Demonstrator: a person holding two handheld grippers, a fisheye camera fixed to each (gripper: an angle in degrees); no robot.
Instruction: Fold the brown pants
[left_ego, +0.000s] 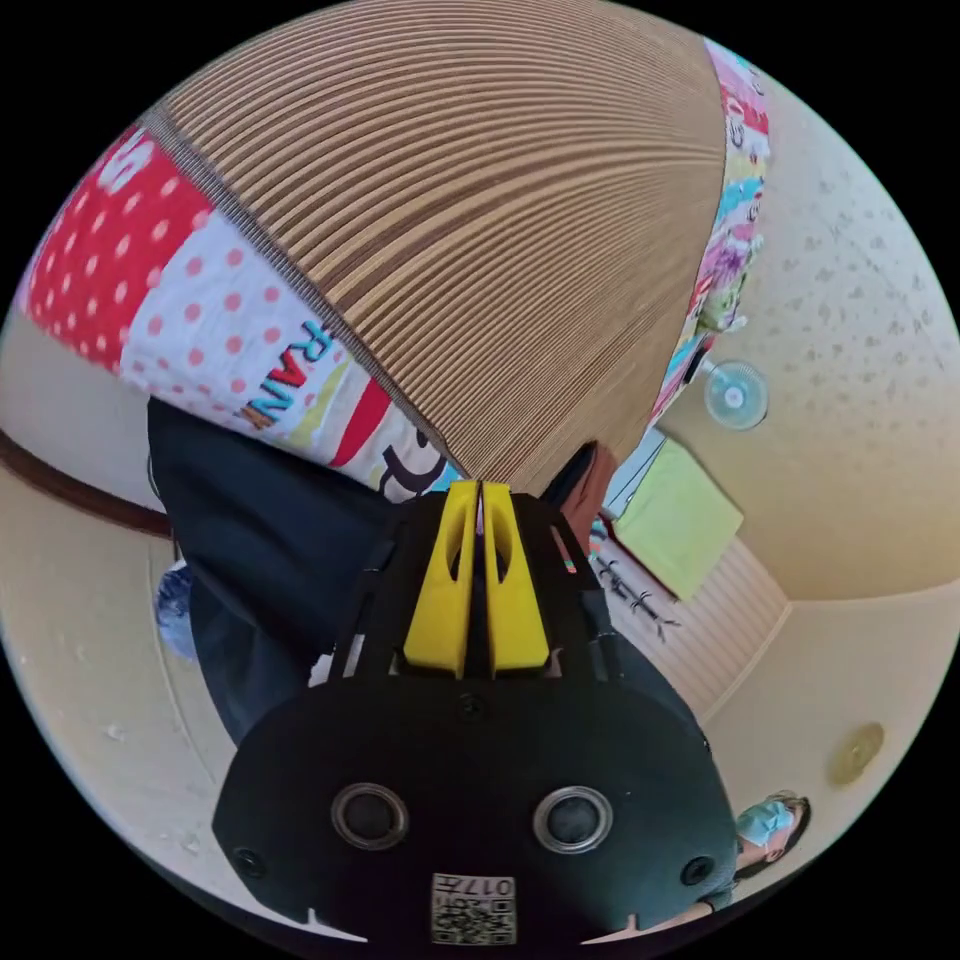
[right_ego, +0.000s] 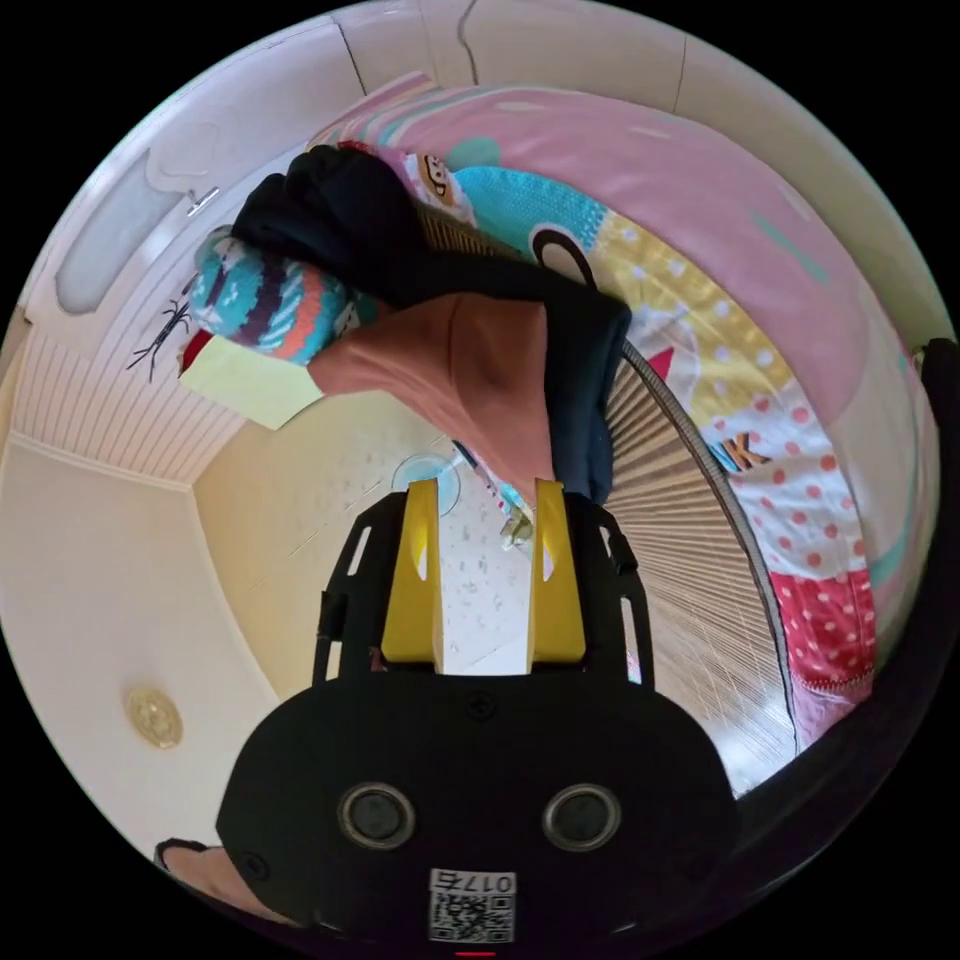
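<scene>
In the right gripper view the brown pants (right_ego: 470, 370) lie bunched against a dark navy garment (right_ego: 590, 400) on the ribbed straw mat (right_ego: 670, 520). My right gripper (right_ego: 485, 490) stands open just short of them, its right jaw close to the pants' lower tip. In the left gripper view my left gripper (left_ego: 480, 490) has its yellow jaws pressed together at the mat's (left_ego: 480, 220) edge, and I see no cloth between them. A small patch of the brown pants (left_ego: 597, 475) shows just right of the jaws, and dark navy cloth (left_ego: 270, 540) spreads to the left.
Both views are rolled over, with the ceiling low in the picture. The mat lies on a colourful patterned bedsheet (right_ego: 790, 470). A striped cushion (right_ego: 265, 295) sits beside the navy garment. A fan (left_ego: 735, 395), a green panel (left_ego: 680, 520) and a person (left_ego: 770, 825) show.
</scene>
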